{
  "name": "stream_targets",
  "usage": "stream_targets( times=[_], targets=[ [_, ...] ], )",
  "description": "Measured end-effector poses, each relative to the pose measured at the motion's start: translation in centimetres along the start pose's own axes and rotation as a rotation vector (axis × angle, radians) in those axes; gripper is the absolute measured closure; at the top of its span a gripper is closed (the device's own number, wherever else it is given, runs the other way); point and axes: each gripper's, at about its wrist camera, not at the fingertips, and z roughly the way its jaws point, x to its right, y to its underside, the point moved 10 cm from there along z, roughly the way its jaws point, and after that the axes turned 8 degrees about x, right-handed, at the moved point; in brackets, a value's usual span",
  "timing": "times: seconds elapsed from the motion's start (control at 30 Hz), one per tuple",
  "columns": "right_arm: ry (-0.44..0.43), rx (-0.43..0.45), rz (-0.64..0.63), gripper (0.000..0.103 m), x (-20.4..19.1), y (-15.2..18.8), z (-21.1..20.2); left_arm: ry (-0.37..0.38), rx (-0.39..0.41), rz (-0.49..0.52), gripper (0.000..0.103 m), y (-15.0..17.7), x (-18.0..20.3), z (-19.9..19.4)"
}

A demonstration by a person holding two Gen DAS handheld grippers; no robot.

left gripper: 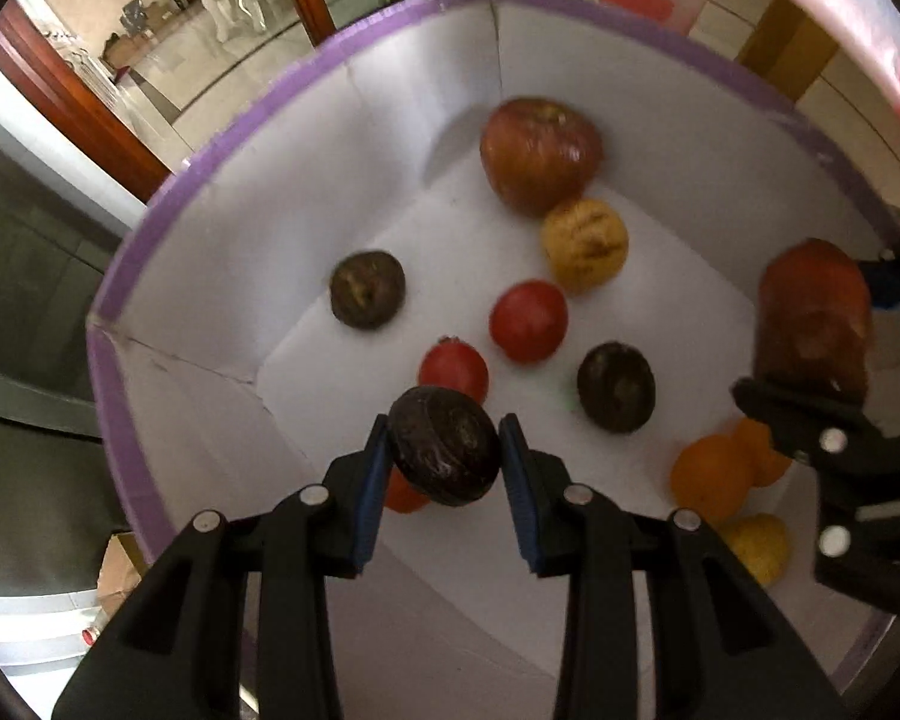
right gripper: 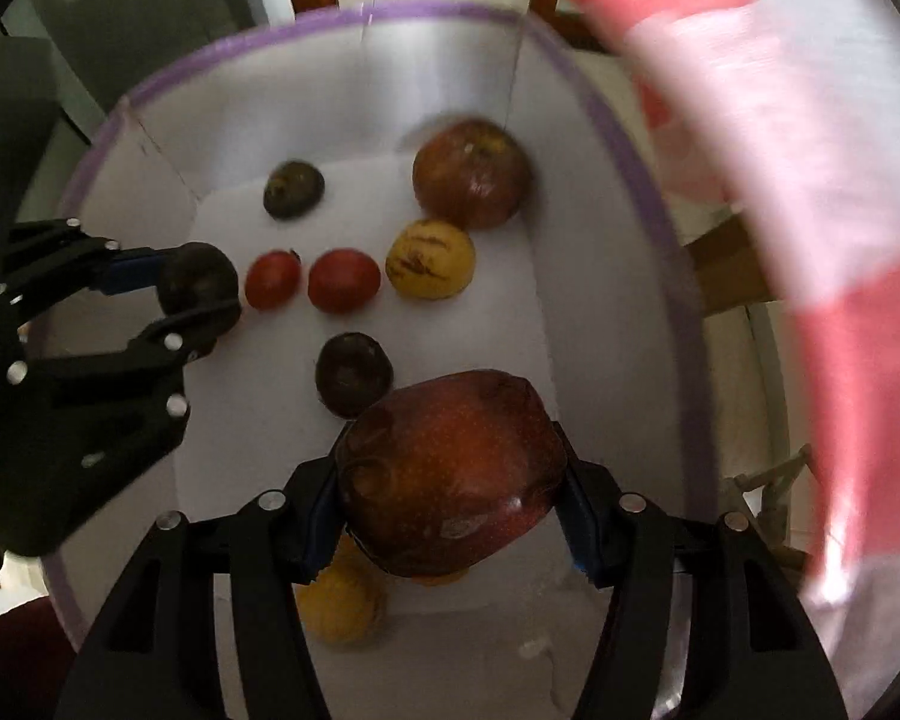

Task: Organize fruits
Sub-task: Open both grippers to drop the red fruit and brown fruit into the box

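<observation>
Left gripper (left gripper: 444, 456): clamped on dark fruit (left gripper: 444, 447), above box (left gripper: 210, 252).
Right gripper (right gripper: 450, 510): clamped on apple (right gripper: 450, 474), above box's near right corner.

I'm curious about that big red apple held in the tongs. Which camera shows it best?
The right wrist view: the held red apple fills the lower centre, clamped between the right tongs, its speckled skin plain. The left wrist view shows the same apple only at the right edge, smaller and blurred, partly hidden by the tongs.

No text, label, brand, number or sign can be read in either view.
</observation>
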Motion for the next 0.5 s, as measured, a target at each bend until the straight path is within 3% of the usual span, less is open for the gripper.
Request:
stream_targets(
  times=[0.4,0.5],
  targets=[
    [0.012,-0.042,-0.028,0.043,-0.6,0.0,2.2,0.016,-0.014,-0.006,0.065,0.0,-0.2,0.1],
    [0.001,-0.048,-0.011,0.043,-0.3,0.2,2.3,0.011,-0.019,-0.004,0.053,-0.5,-0.1,0.4]
  ],
)
